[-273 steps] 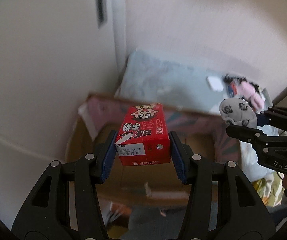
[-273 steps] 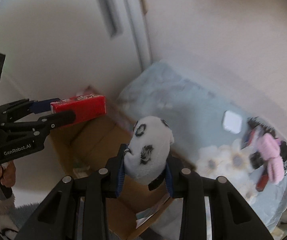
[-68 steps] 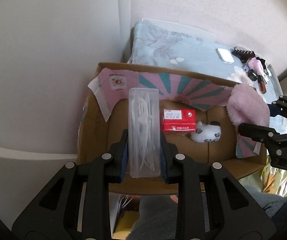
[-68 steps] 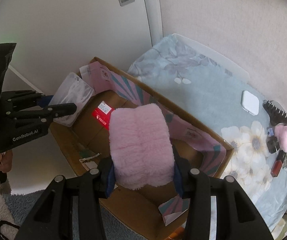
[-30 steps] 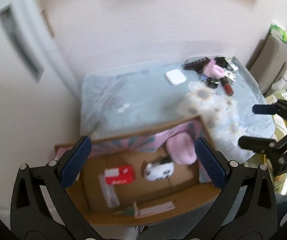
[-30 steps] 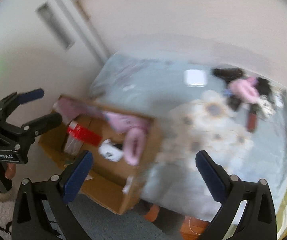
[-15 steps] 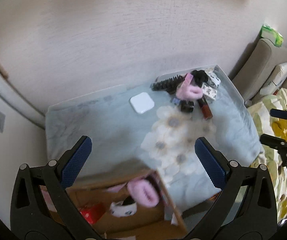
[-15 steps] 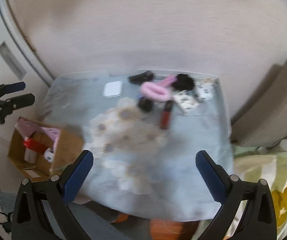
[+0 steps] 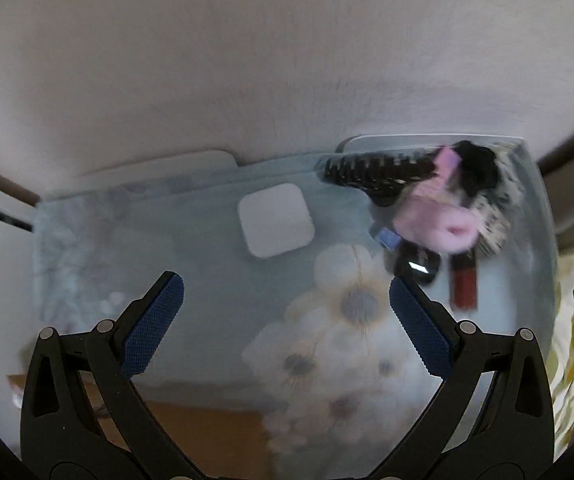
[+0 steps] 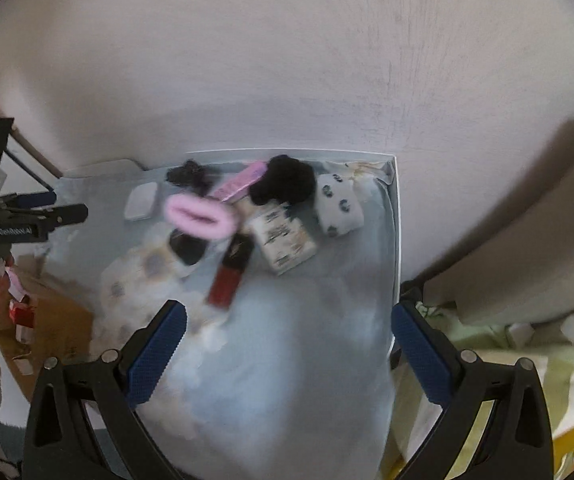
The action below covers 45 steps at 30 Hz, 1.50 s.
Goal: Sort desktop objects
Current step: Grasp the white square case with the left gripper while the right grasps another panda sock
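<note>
Both drops done: left gripper (image 9: pixel 286 307) and right gripper (image 10: pixel 287 337), jaws apart and empty, swung from box (image 10: pixel 53 322) to table (image 10: pixel 311 360) clutter upper centre; next pick pending.

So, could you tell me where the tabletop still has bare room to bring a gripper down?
The near half of the table is bare, from the red tube back to the right gripper, as is the left part beside the white square pad. The far right corner is crowded around the pink scrunchie and printed box.

Pink scrunchie (image 10: pixel 200 216) atop black jar (image 10: pixel 186 249).
</note>
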Tool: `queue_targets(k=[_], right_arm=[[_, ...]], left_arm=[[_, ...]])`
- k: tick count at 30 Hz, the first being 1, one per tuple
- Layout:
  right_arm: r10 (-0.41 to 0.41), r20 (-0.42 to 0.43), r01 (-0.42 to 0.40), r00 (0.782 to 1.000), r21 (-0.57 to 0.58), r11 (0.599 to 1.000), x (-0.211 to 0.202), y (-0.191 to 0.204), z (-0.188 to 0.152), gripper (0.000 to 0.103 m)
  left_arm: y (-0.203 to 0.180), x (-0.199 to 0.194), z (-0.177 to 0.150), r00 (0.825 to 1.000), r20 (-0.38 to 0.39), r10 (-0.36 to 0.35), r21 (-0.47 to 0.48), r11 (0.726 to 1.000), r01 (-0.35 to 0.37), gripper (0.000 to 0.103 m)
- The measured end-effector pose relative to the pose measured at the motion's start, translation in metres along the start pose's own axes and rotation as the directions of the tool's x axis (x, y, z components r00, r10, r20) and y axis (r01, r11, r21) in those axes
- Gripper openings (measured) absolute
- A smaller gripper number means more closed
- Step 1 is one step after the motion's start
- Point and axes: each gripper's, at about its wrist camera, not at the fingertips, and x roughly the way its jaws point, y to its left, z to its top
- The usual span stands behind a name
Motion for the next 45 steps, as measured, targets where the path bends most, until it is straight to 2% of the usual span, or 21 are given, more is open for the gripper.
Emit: queue_targets(k=[4, 7, 9, 17, 19, 28, 31, 34, 36, 38, 45], right_arm=[[0.009, -0.025, -0.01, 1.0, -0.04, 0.999, 0.03, -0.016, 0.025, 0.092], [0.024, -0.052, -0.027, 0.998, -0.061, 0.998, 0.053, -0.022, 0.038, 0.083], [0.041, -0.076, -0.046, 0.996, -0.07, 0.997, 0.067, -0.024, 0.043, 0.073], [0.001, -0.125, -0.018, 0.992, -0.133, 0.991, 0.101, -0.024, 0.051, 0.071], [-0.005, -0.146, -0.015, 0.989, -0.138, 0.99, 0.108, -0.025, 0.052, 0.066], [0.033, -0.127, -0.048, 0.991, -0.123, 0.991, 0.108, -0.034, 0.056, 0.058], [-0.011, -0.128, -0.01, 0.992, -0.158, 0.987, 0.108, -0.031, 0.053, 0.05], [-0.044, -0.138, 0.013, 0.989, -0.218, 0.976, 0.111, -0.022, 0.049, 0.044], [-0.066, -0.136, 0.03, 0.989, -0.251, 0.968, 0.113, -0.016, 0.045, 0.04], [-0.071, -0.135, 0.034, 0.988, -0.258, 0.965, 0.111, -0.015, 0.044, 0.038], [-0.086, -0.11, 0.057, 0.99, -0.244, 0.968, 0.1, -0.013, 0.038, 0.037]], left_arm=[[0.0, 0.035, 0.014, 0.997, -0.052, 0.054, -0.034, 0.998, -0.056, 0.103], [0.003, 0.058, 0.021, 0.993, -0.086, 0.078, -0.069, 0.994, -0.084, 0.103], [0.006, 0.071, 0.024, 0.99, -0.106, 0.093, -0.09, 0.991, -0.102, 0.103], [0.008, 0.092, 0.028, 0.987, -0.093, 0.131, -0.117, 0.983, -0.141, 0.101], [0.008, 0.094, 0.027, 0.987, -0.072, 0.147, -0.12, 0.981, -0.155, 0.099], [0.009, 0.097, 0.022, 0.992, -0.038, 0.124, -0.131, 0.983, -0.128, 0.093], [0.011, 0.096, 0.019, 0.994, -0.025, 0.107, -0.134, 0.985, -0.109, 0.09], [0.01, 0.093, 0.016, 0.996, -0.008, 0.088, -0.13, 0.987, -0.089, 0.082], [0.007, 0.091, 0.015, 0.997, 0.002, 0.073, -0.117, 0.99, -0.073, 0.068], [0.004, 0.088, 0.015, 0.998, 0.009, 0.063, -0.104, 0.993, -0.062, 0.062], [0.005, 0.085, 0.011, 0.998, 0.006, 0.062, -0.089, 0.994, -0.062, 0.061]])
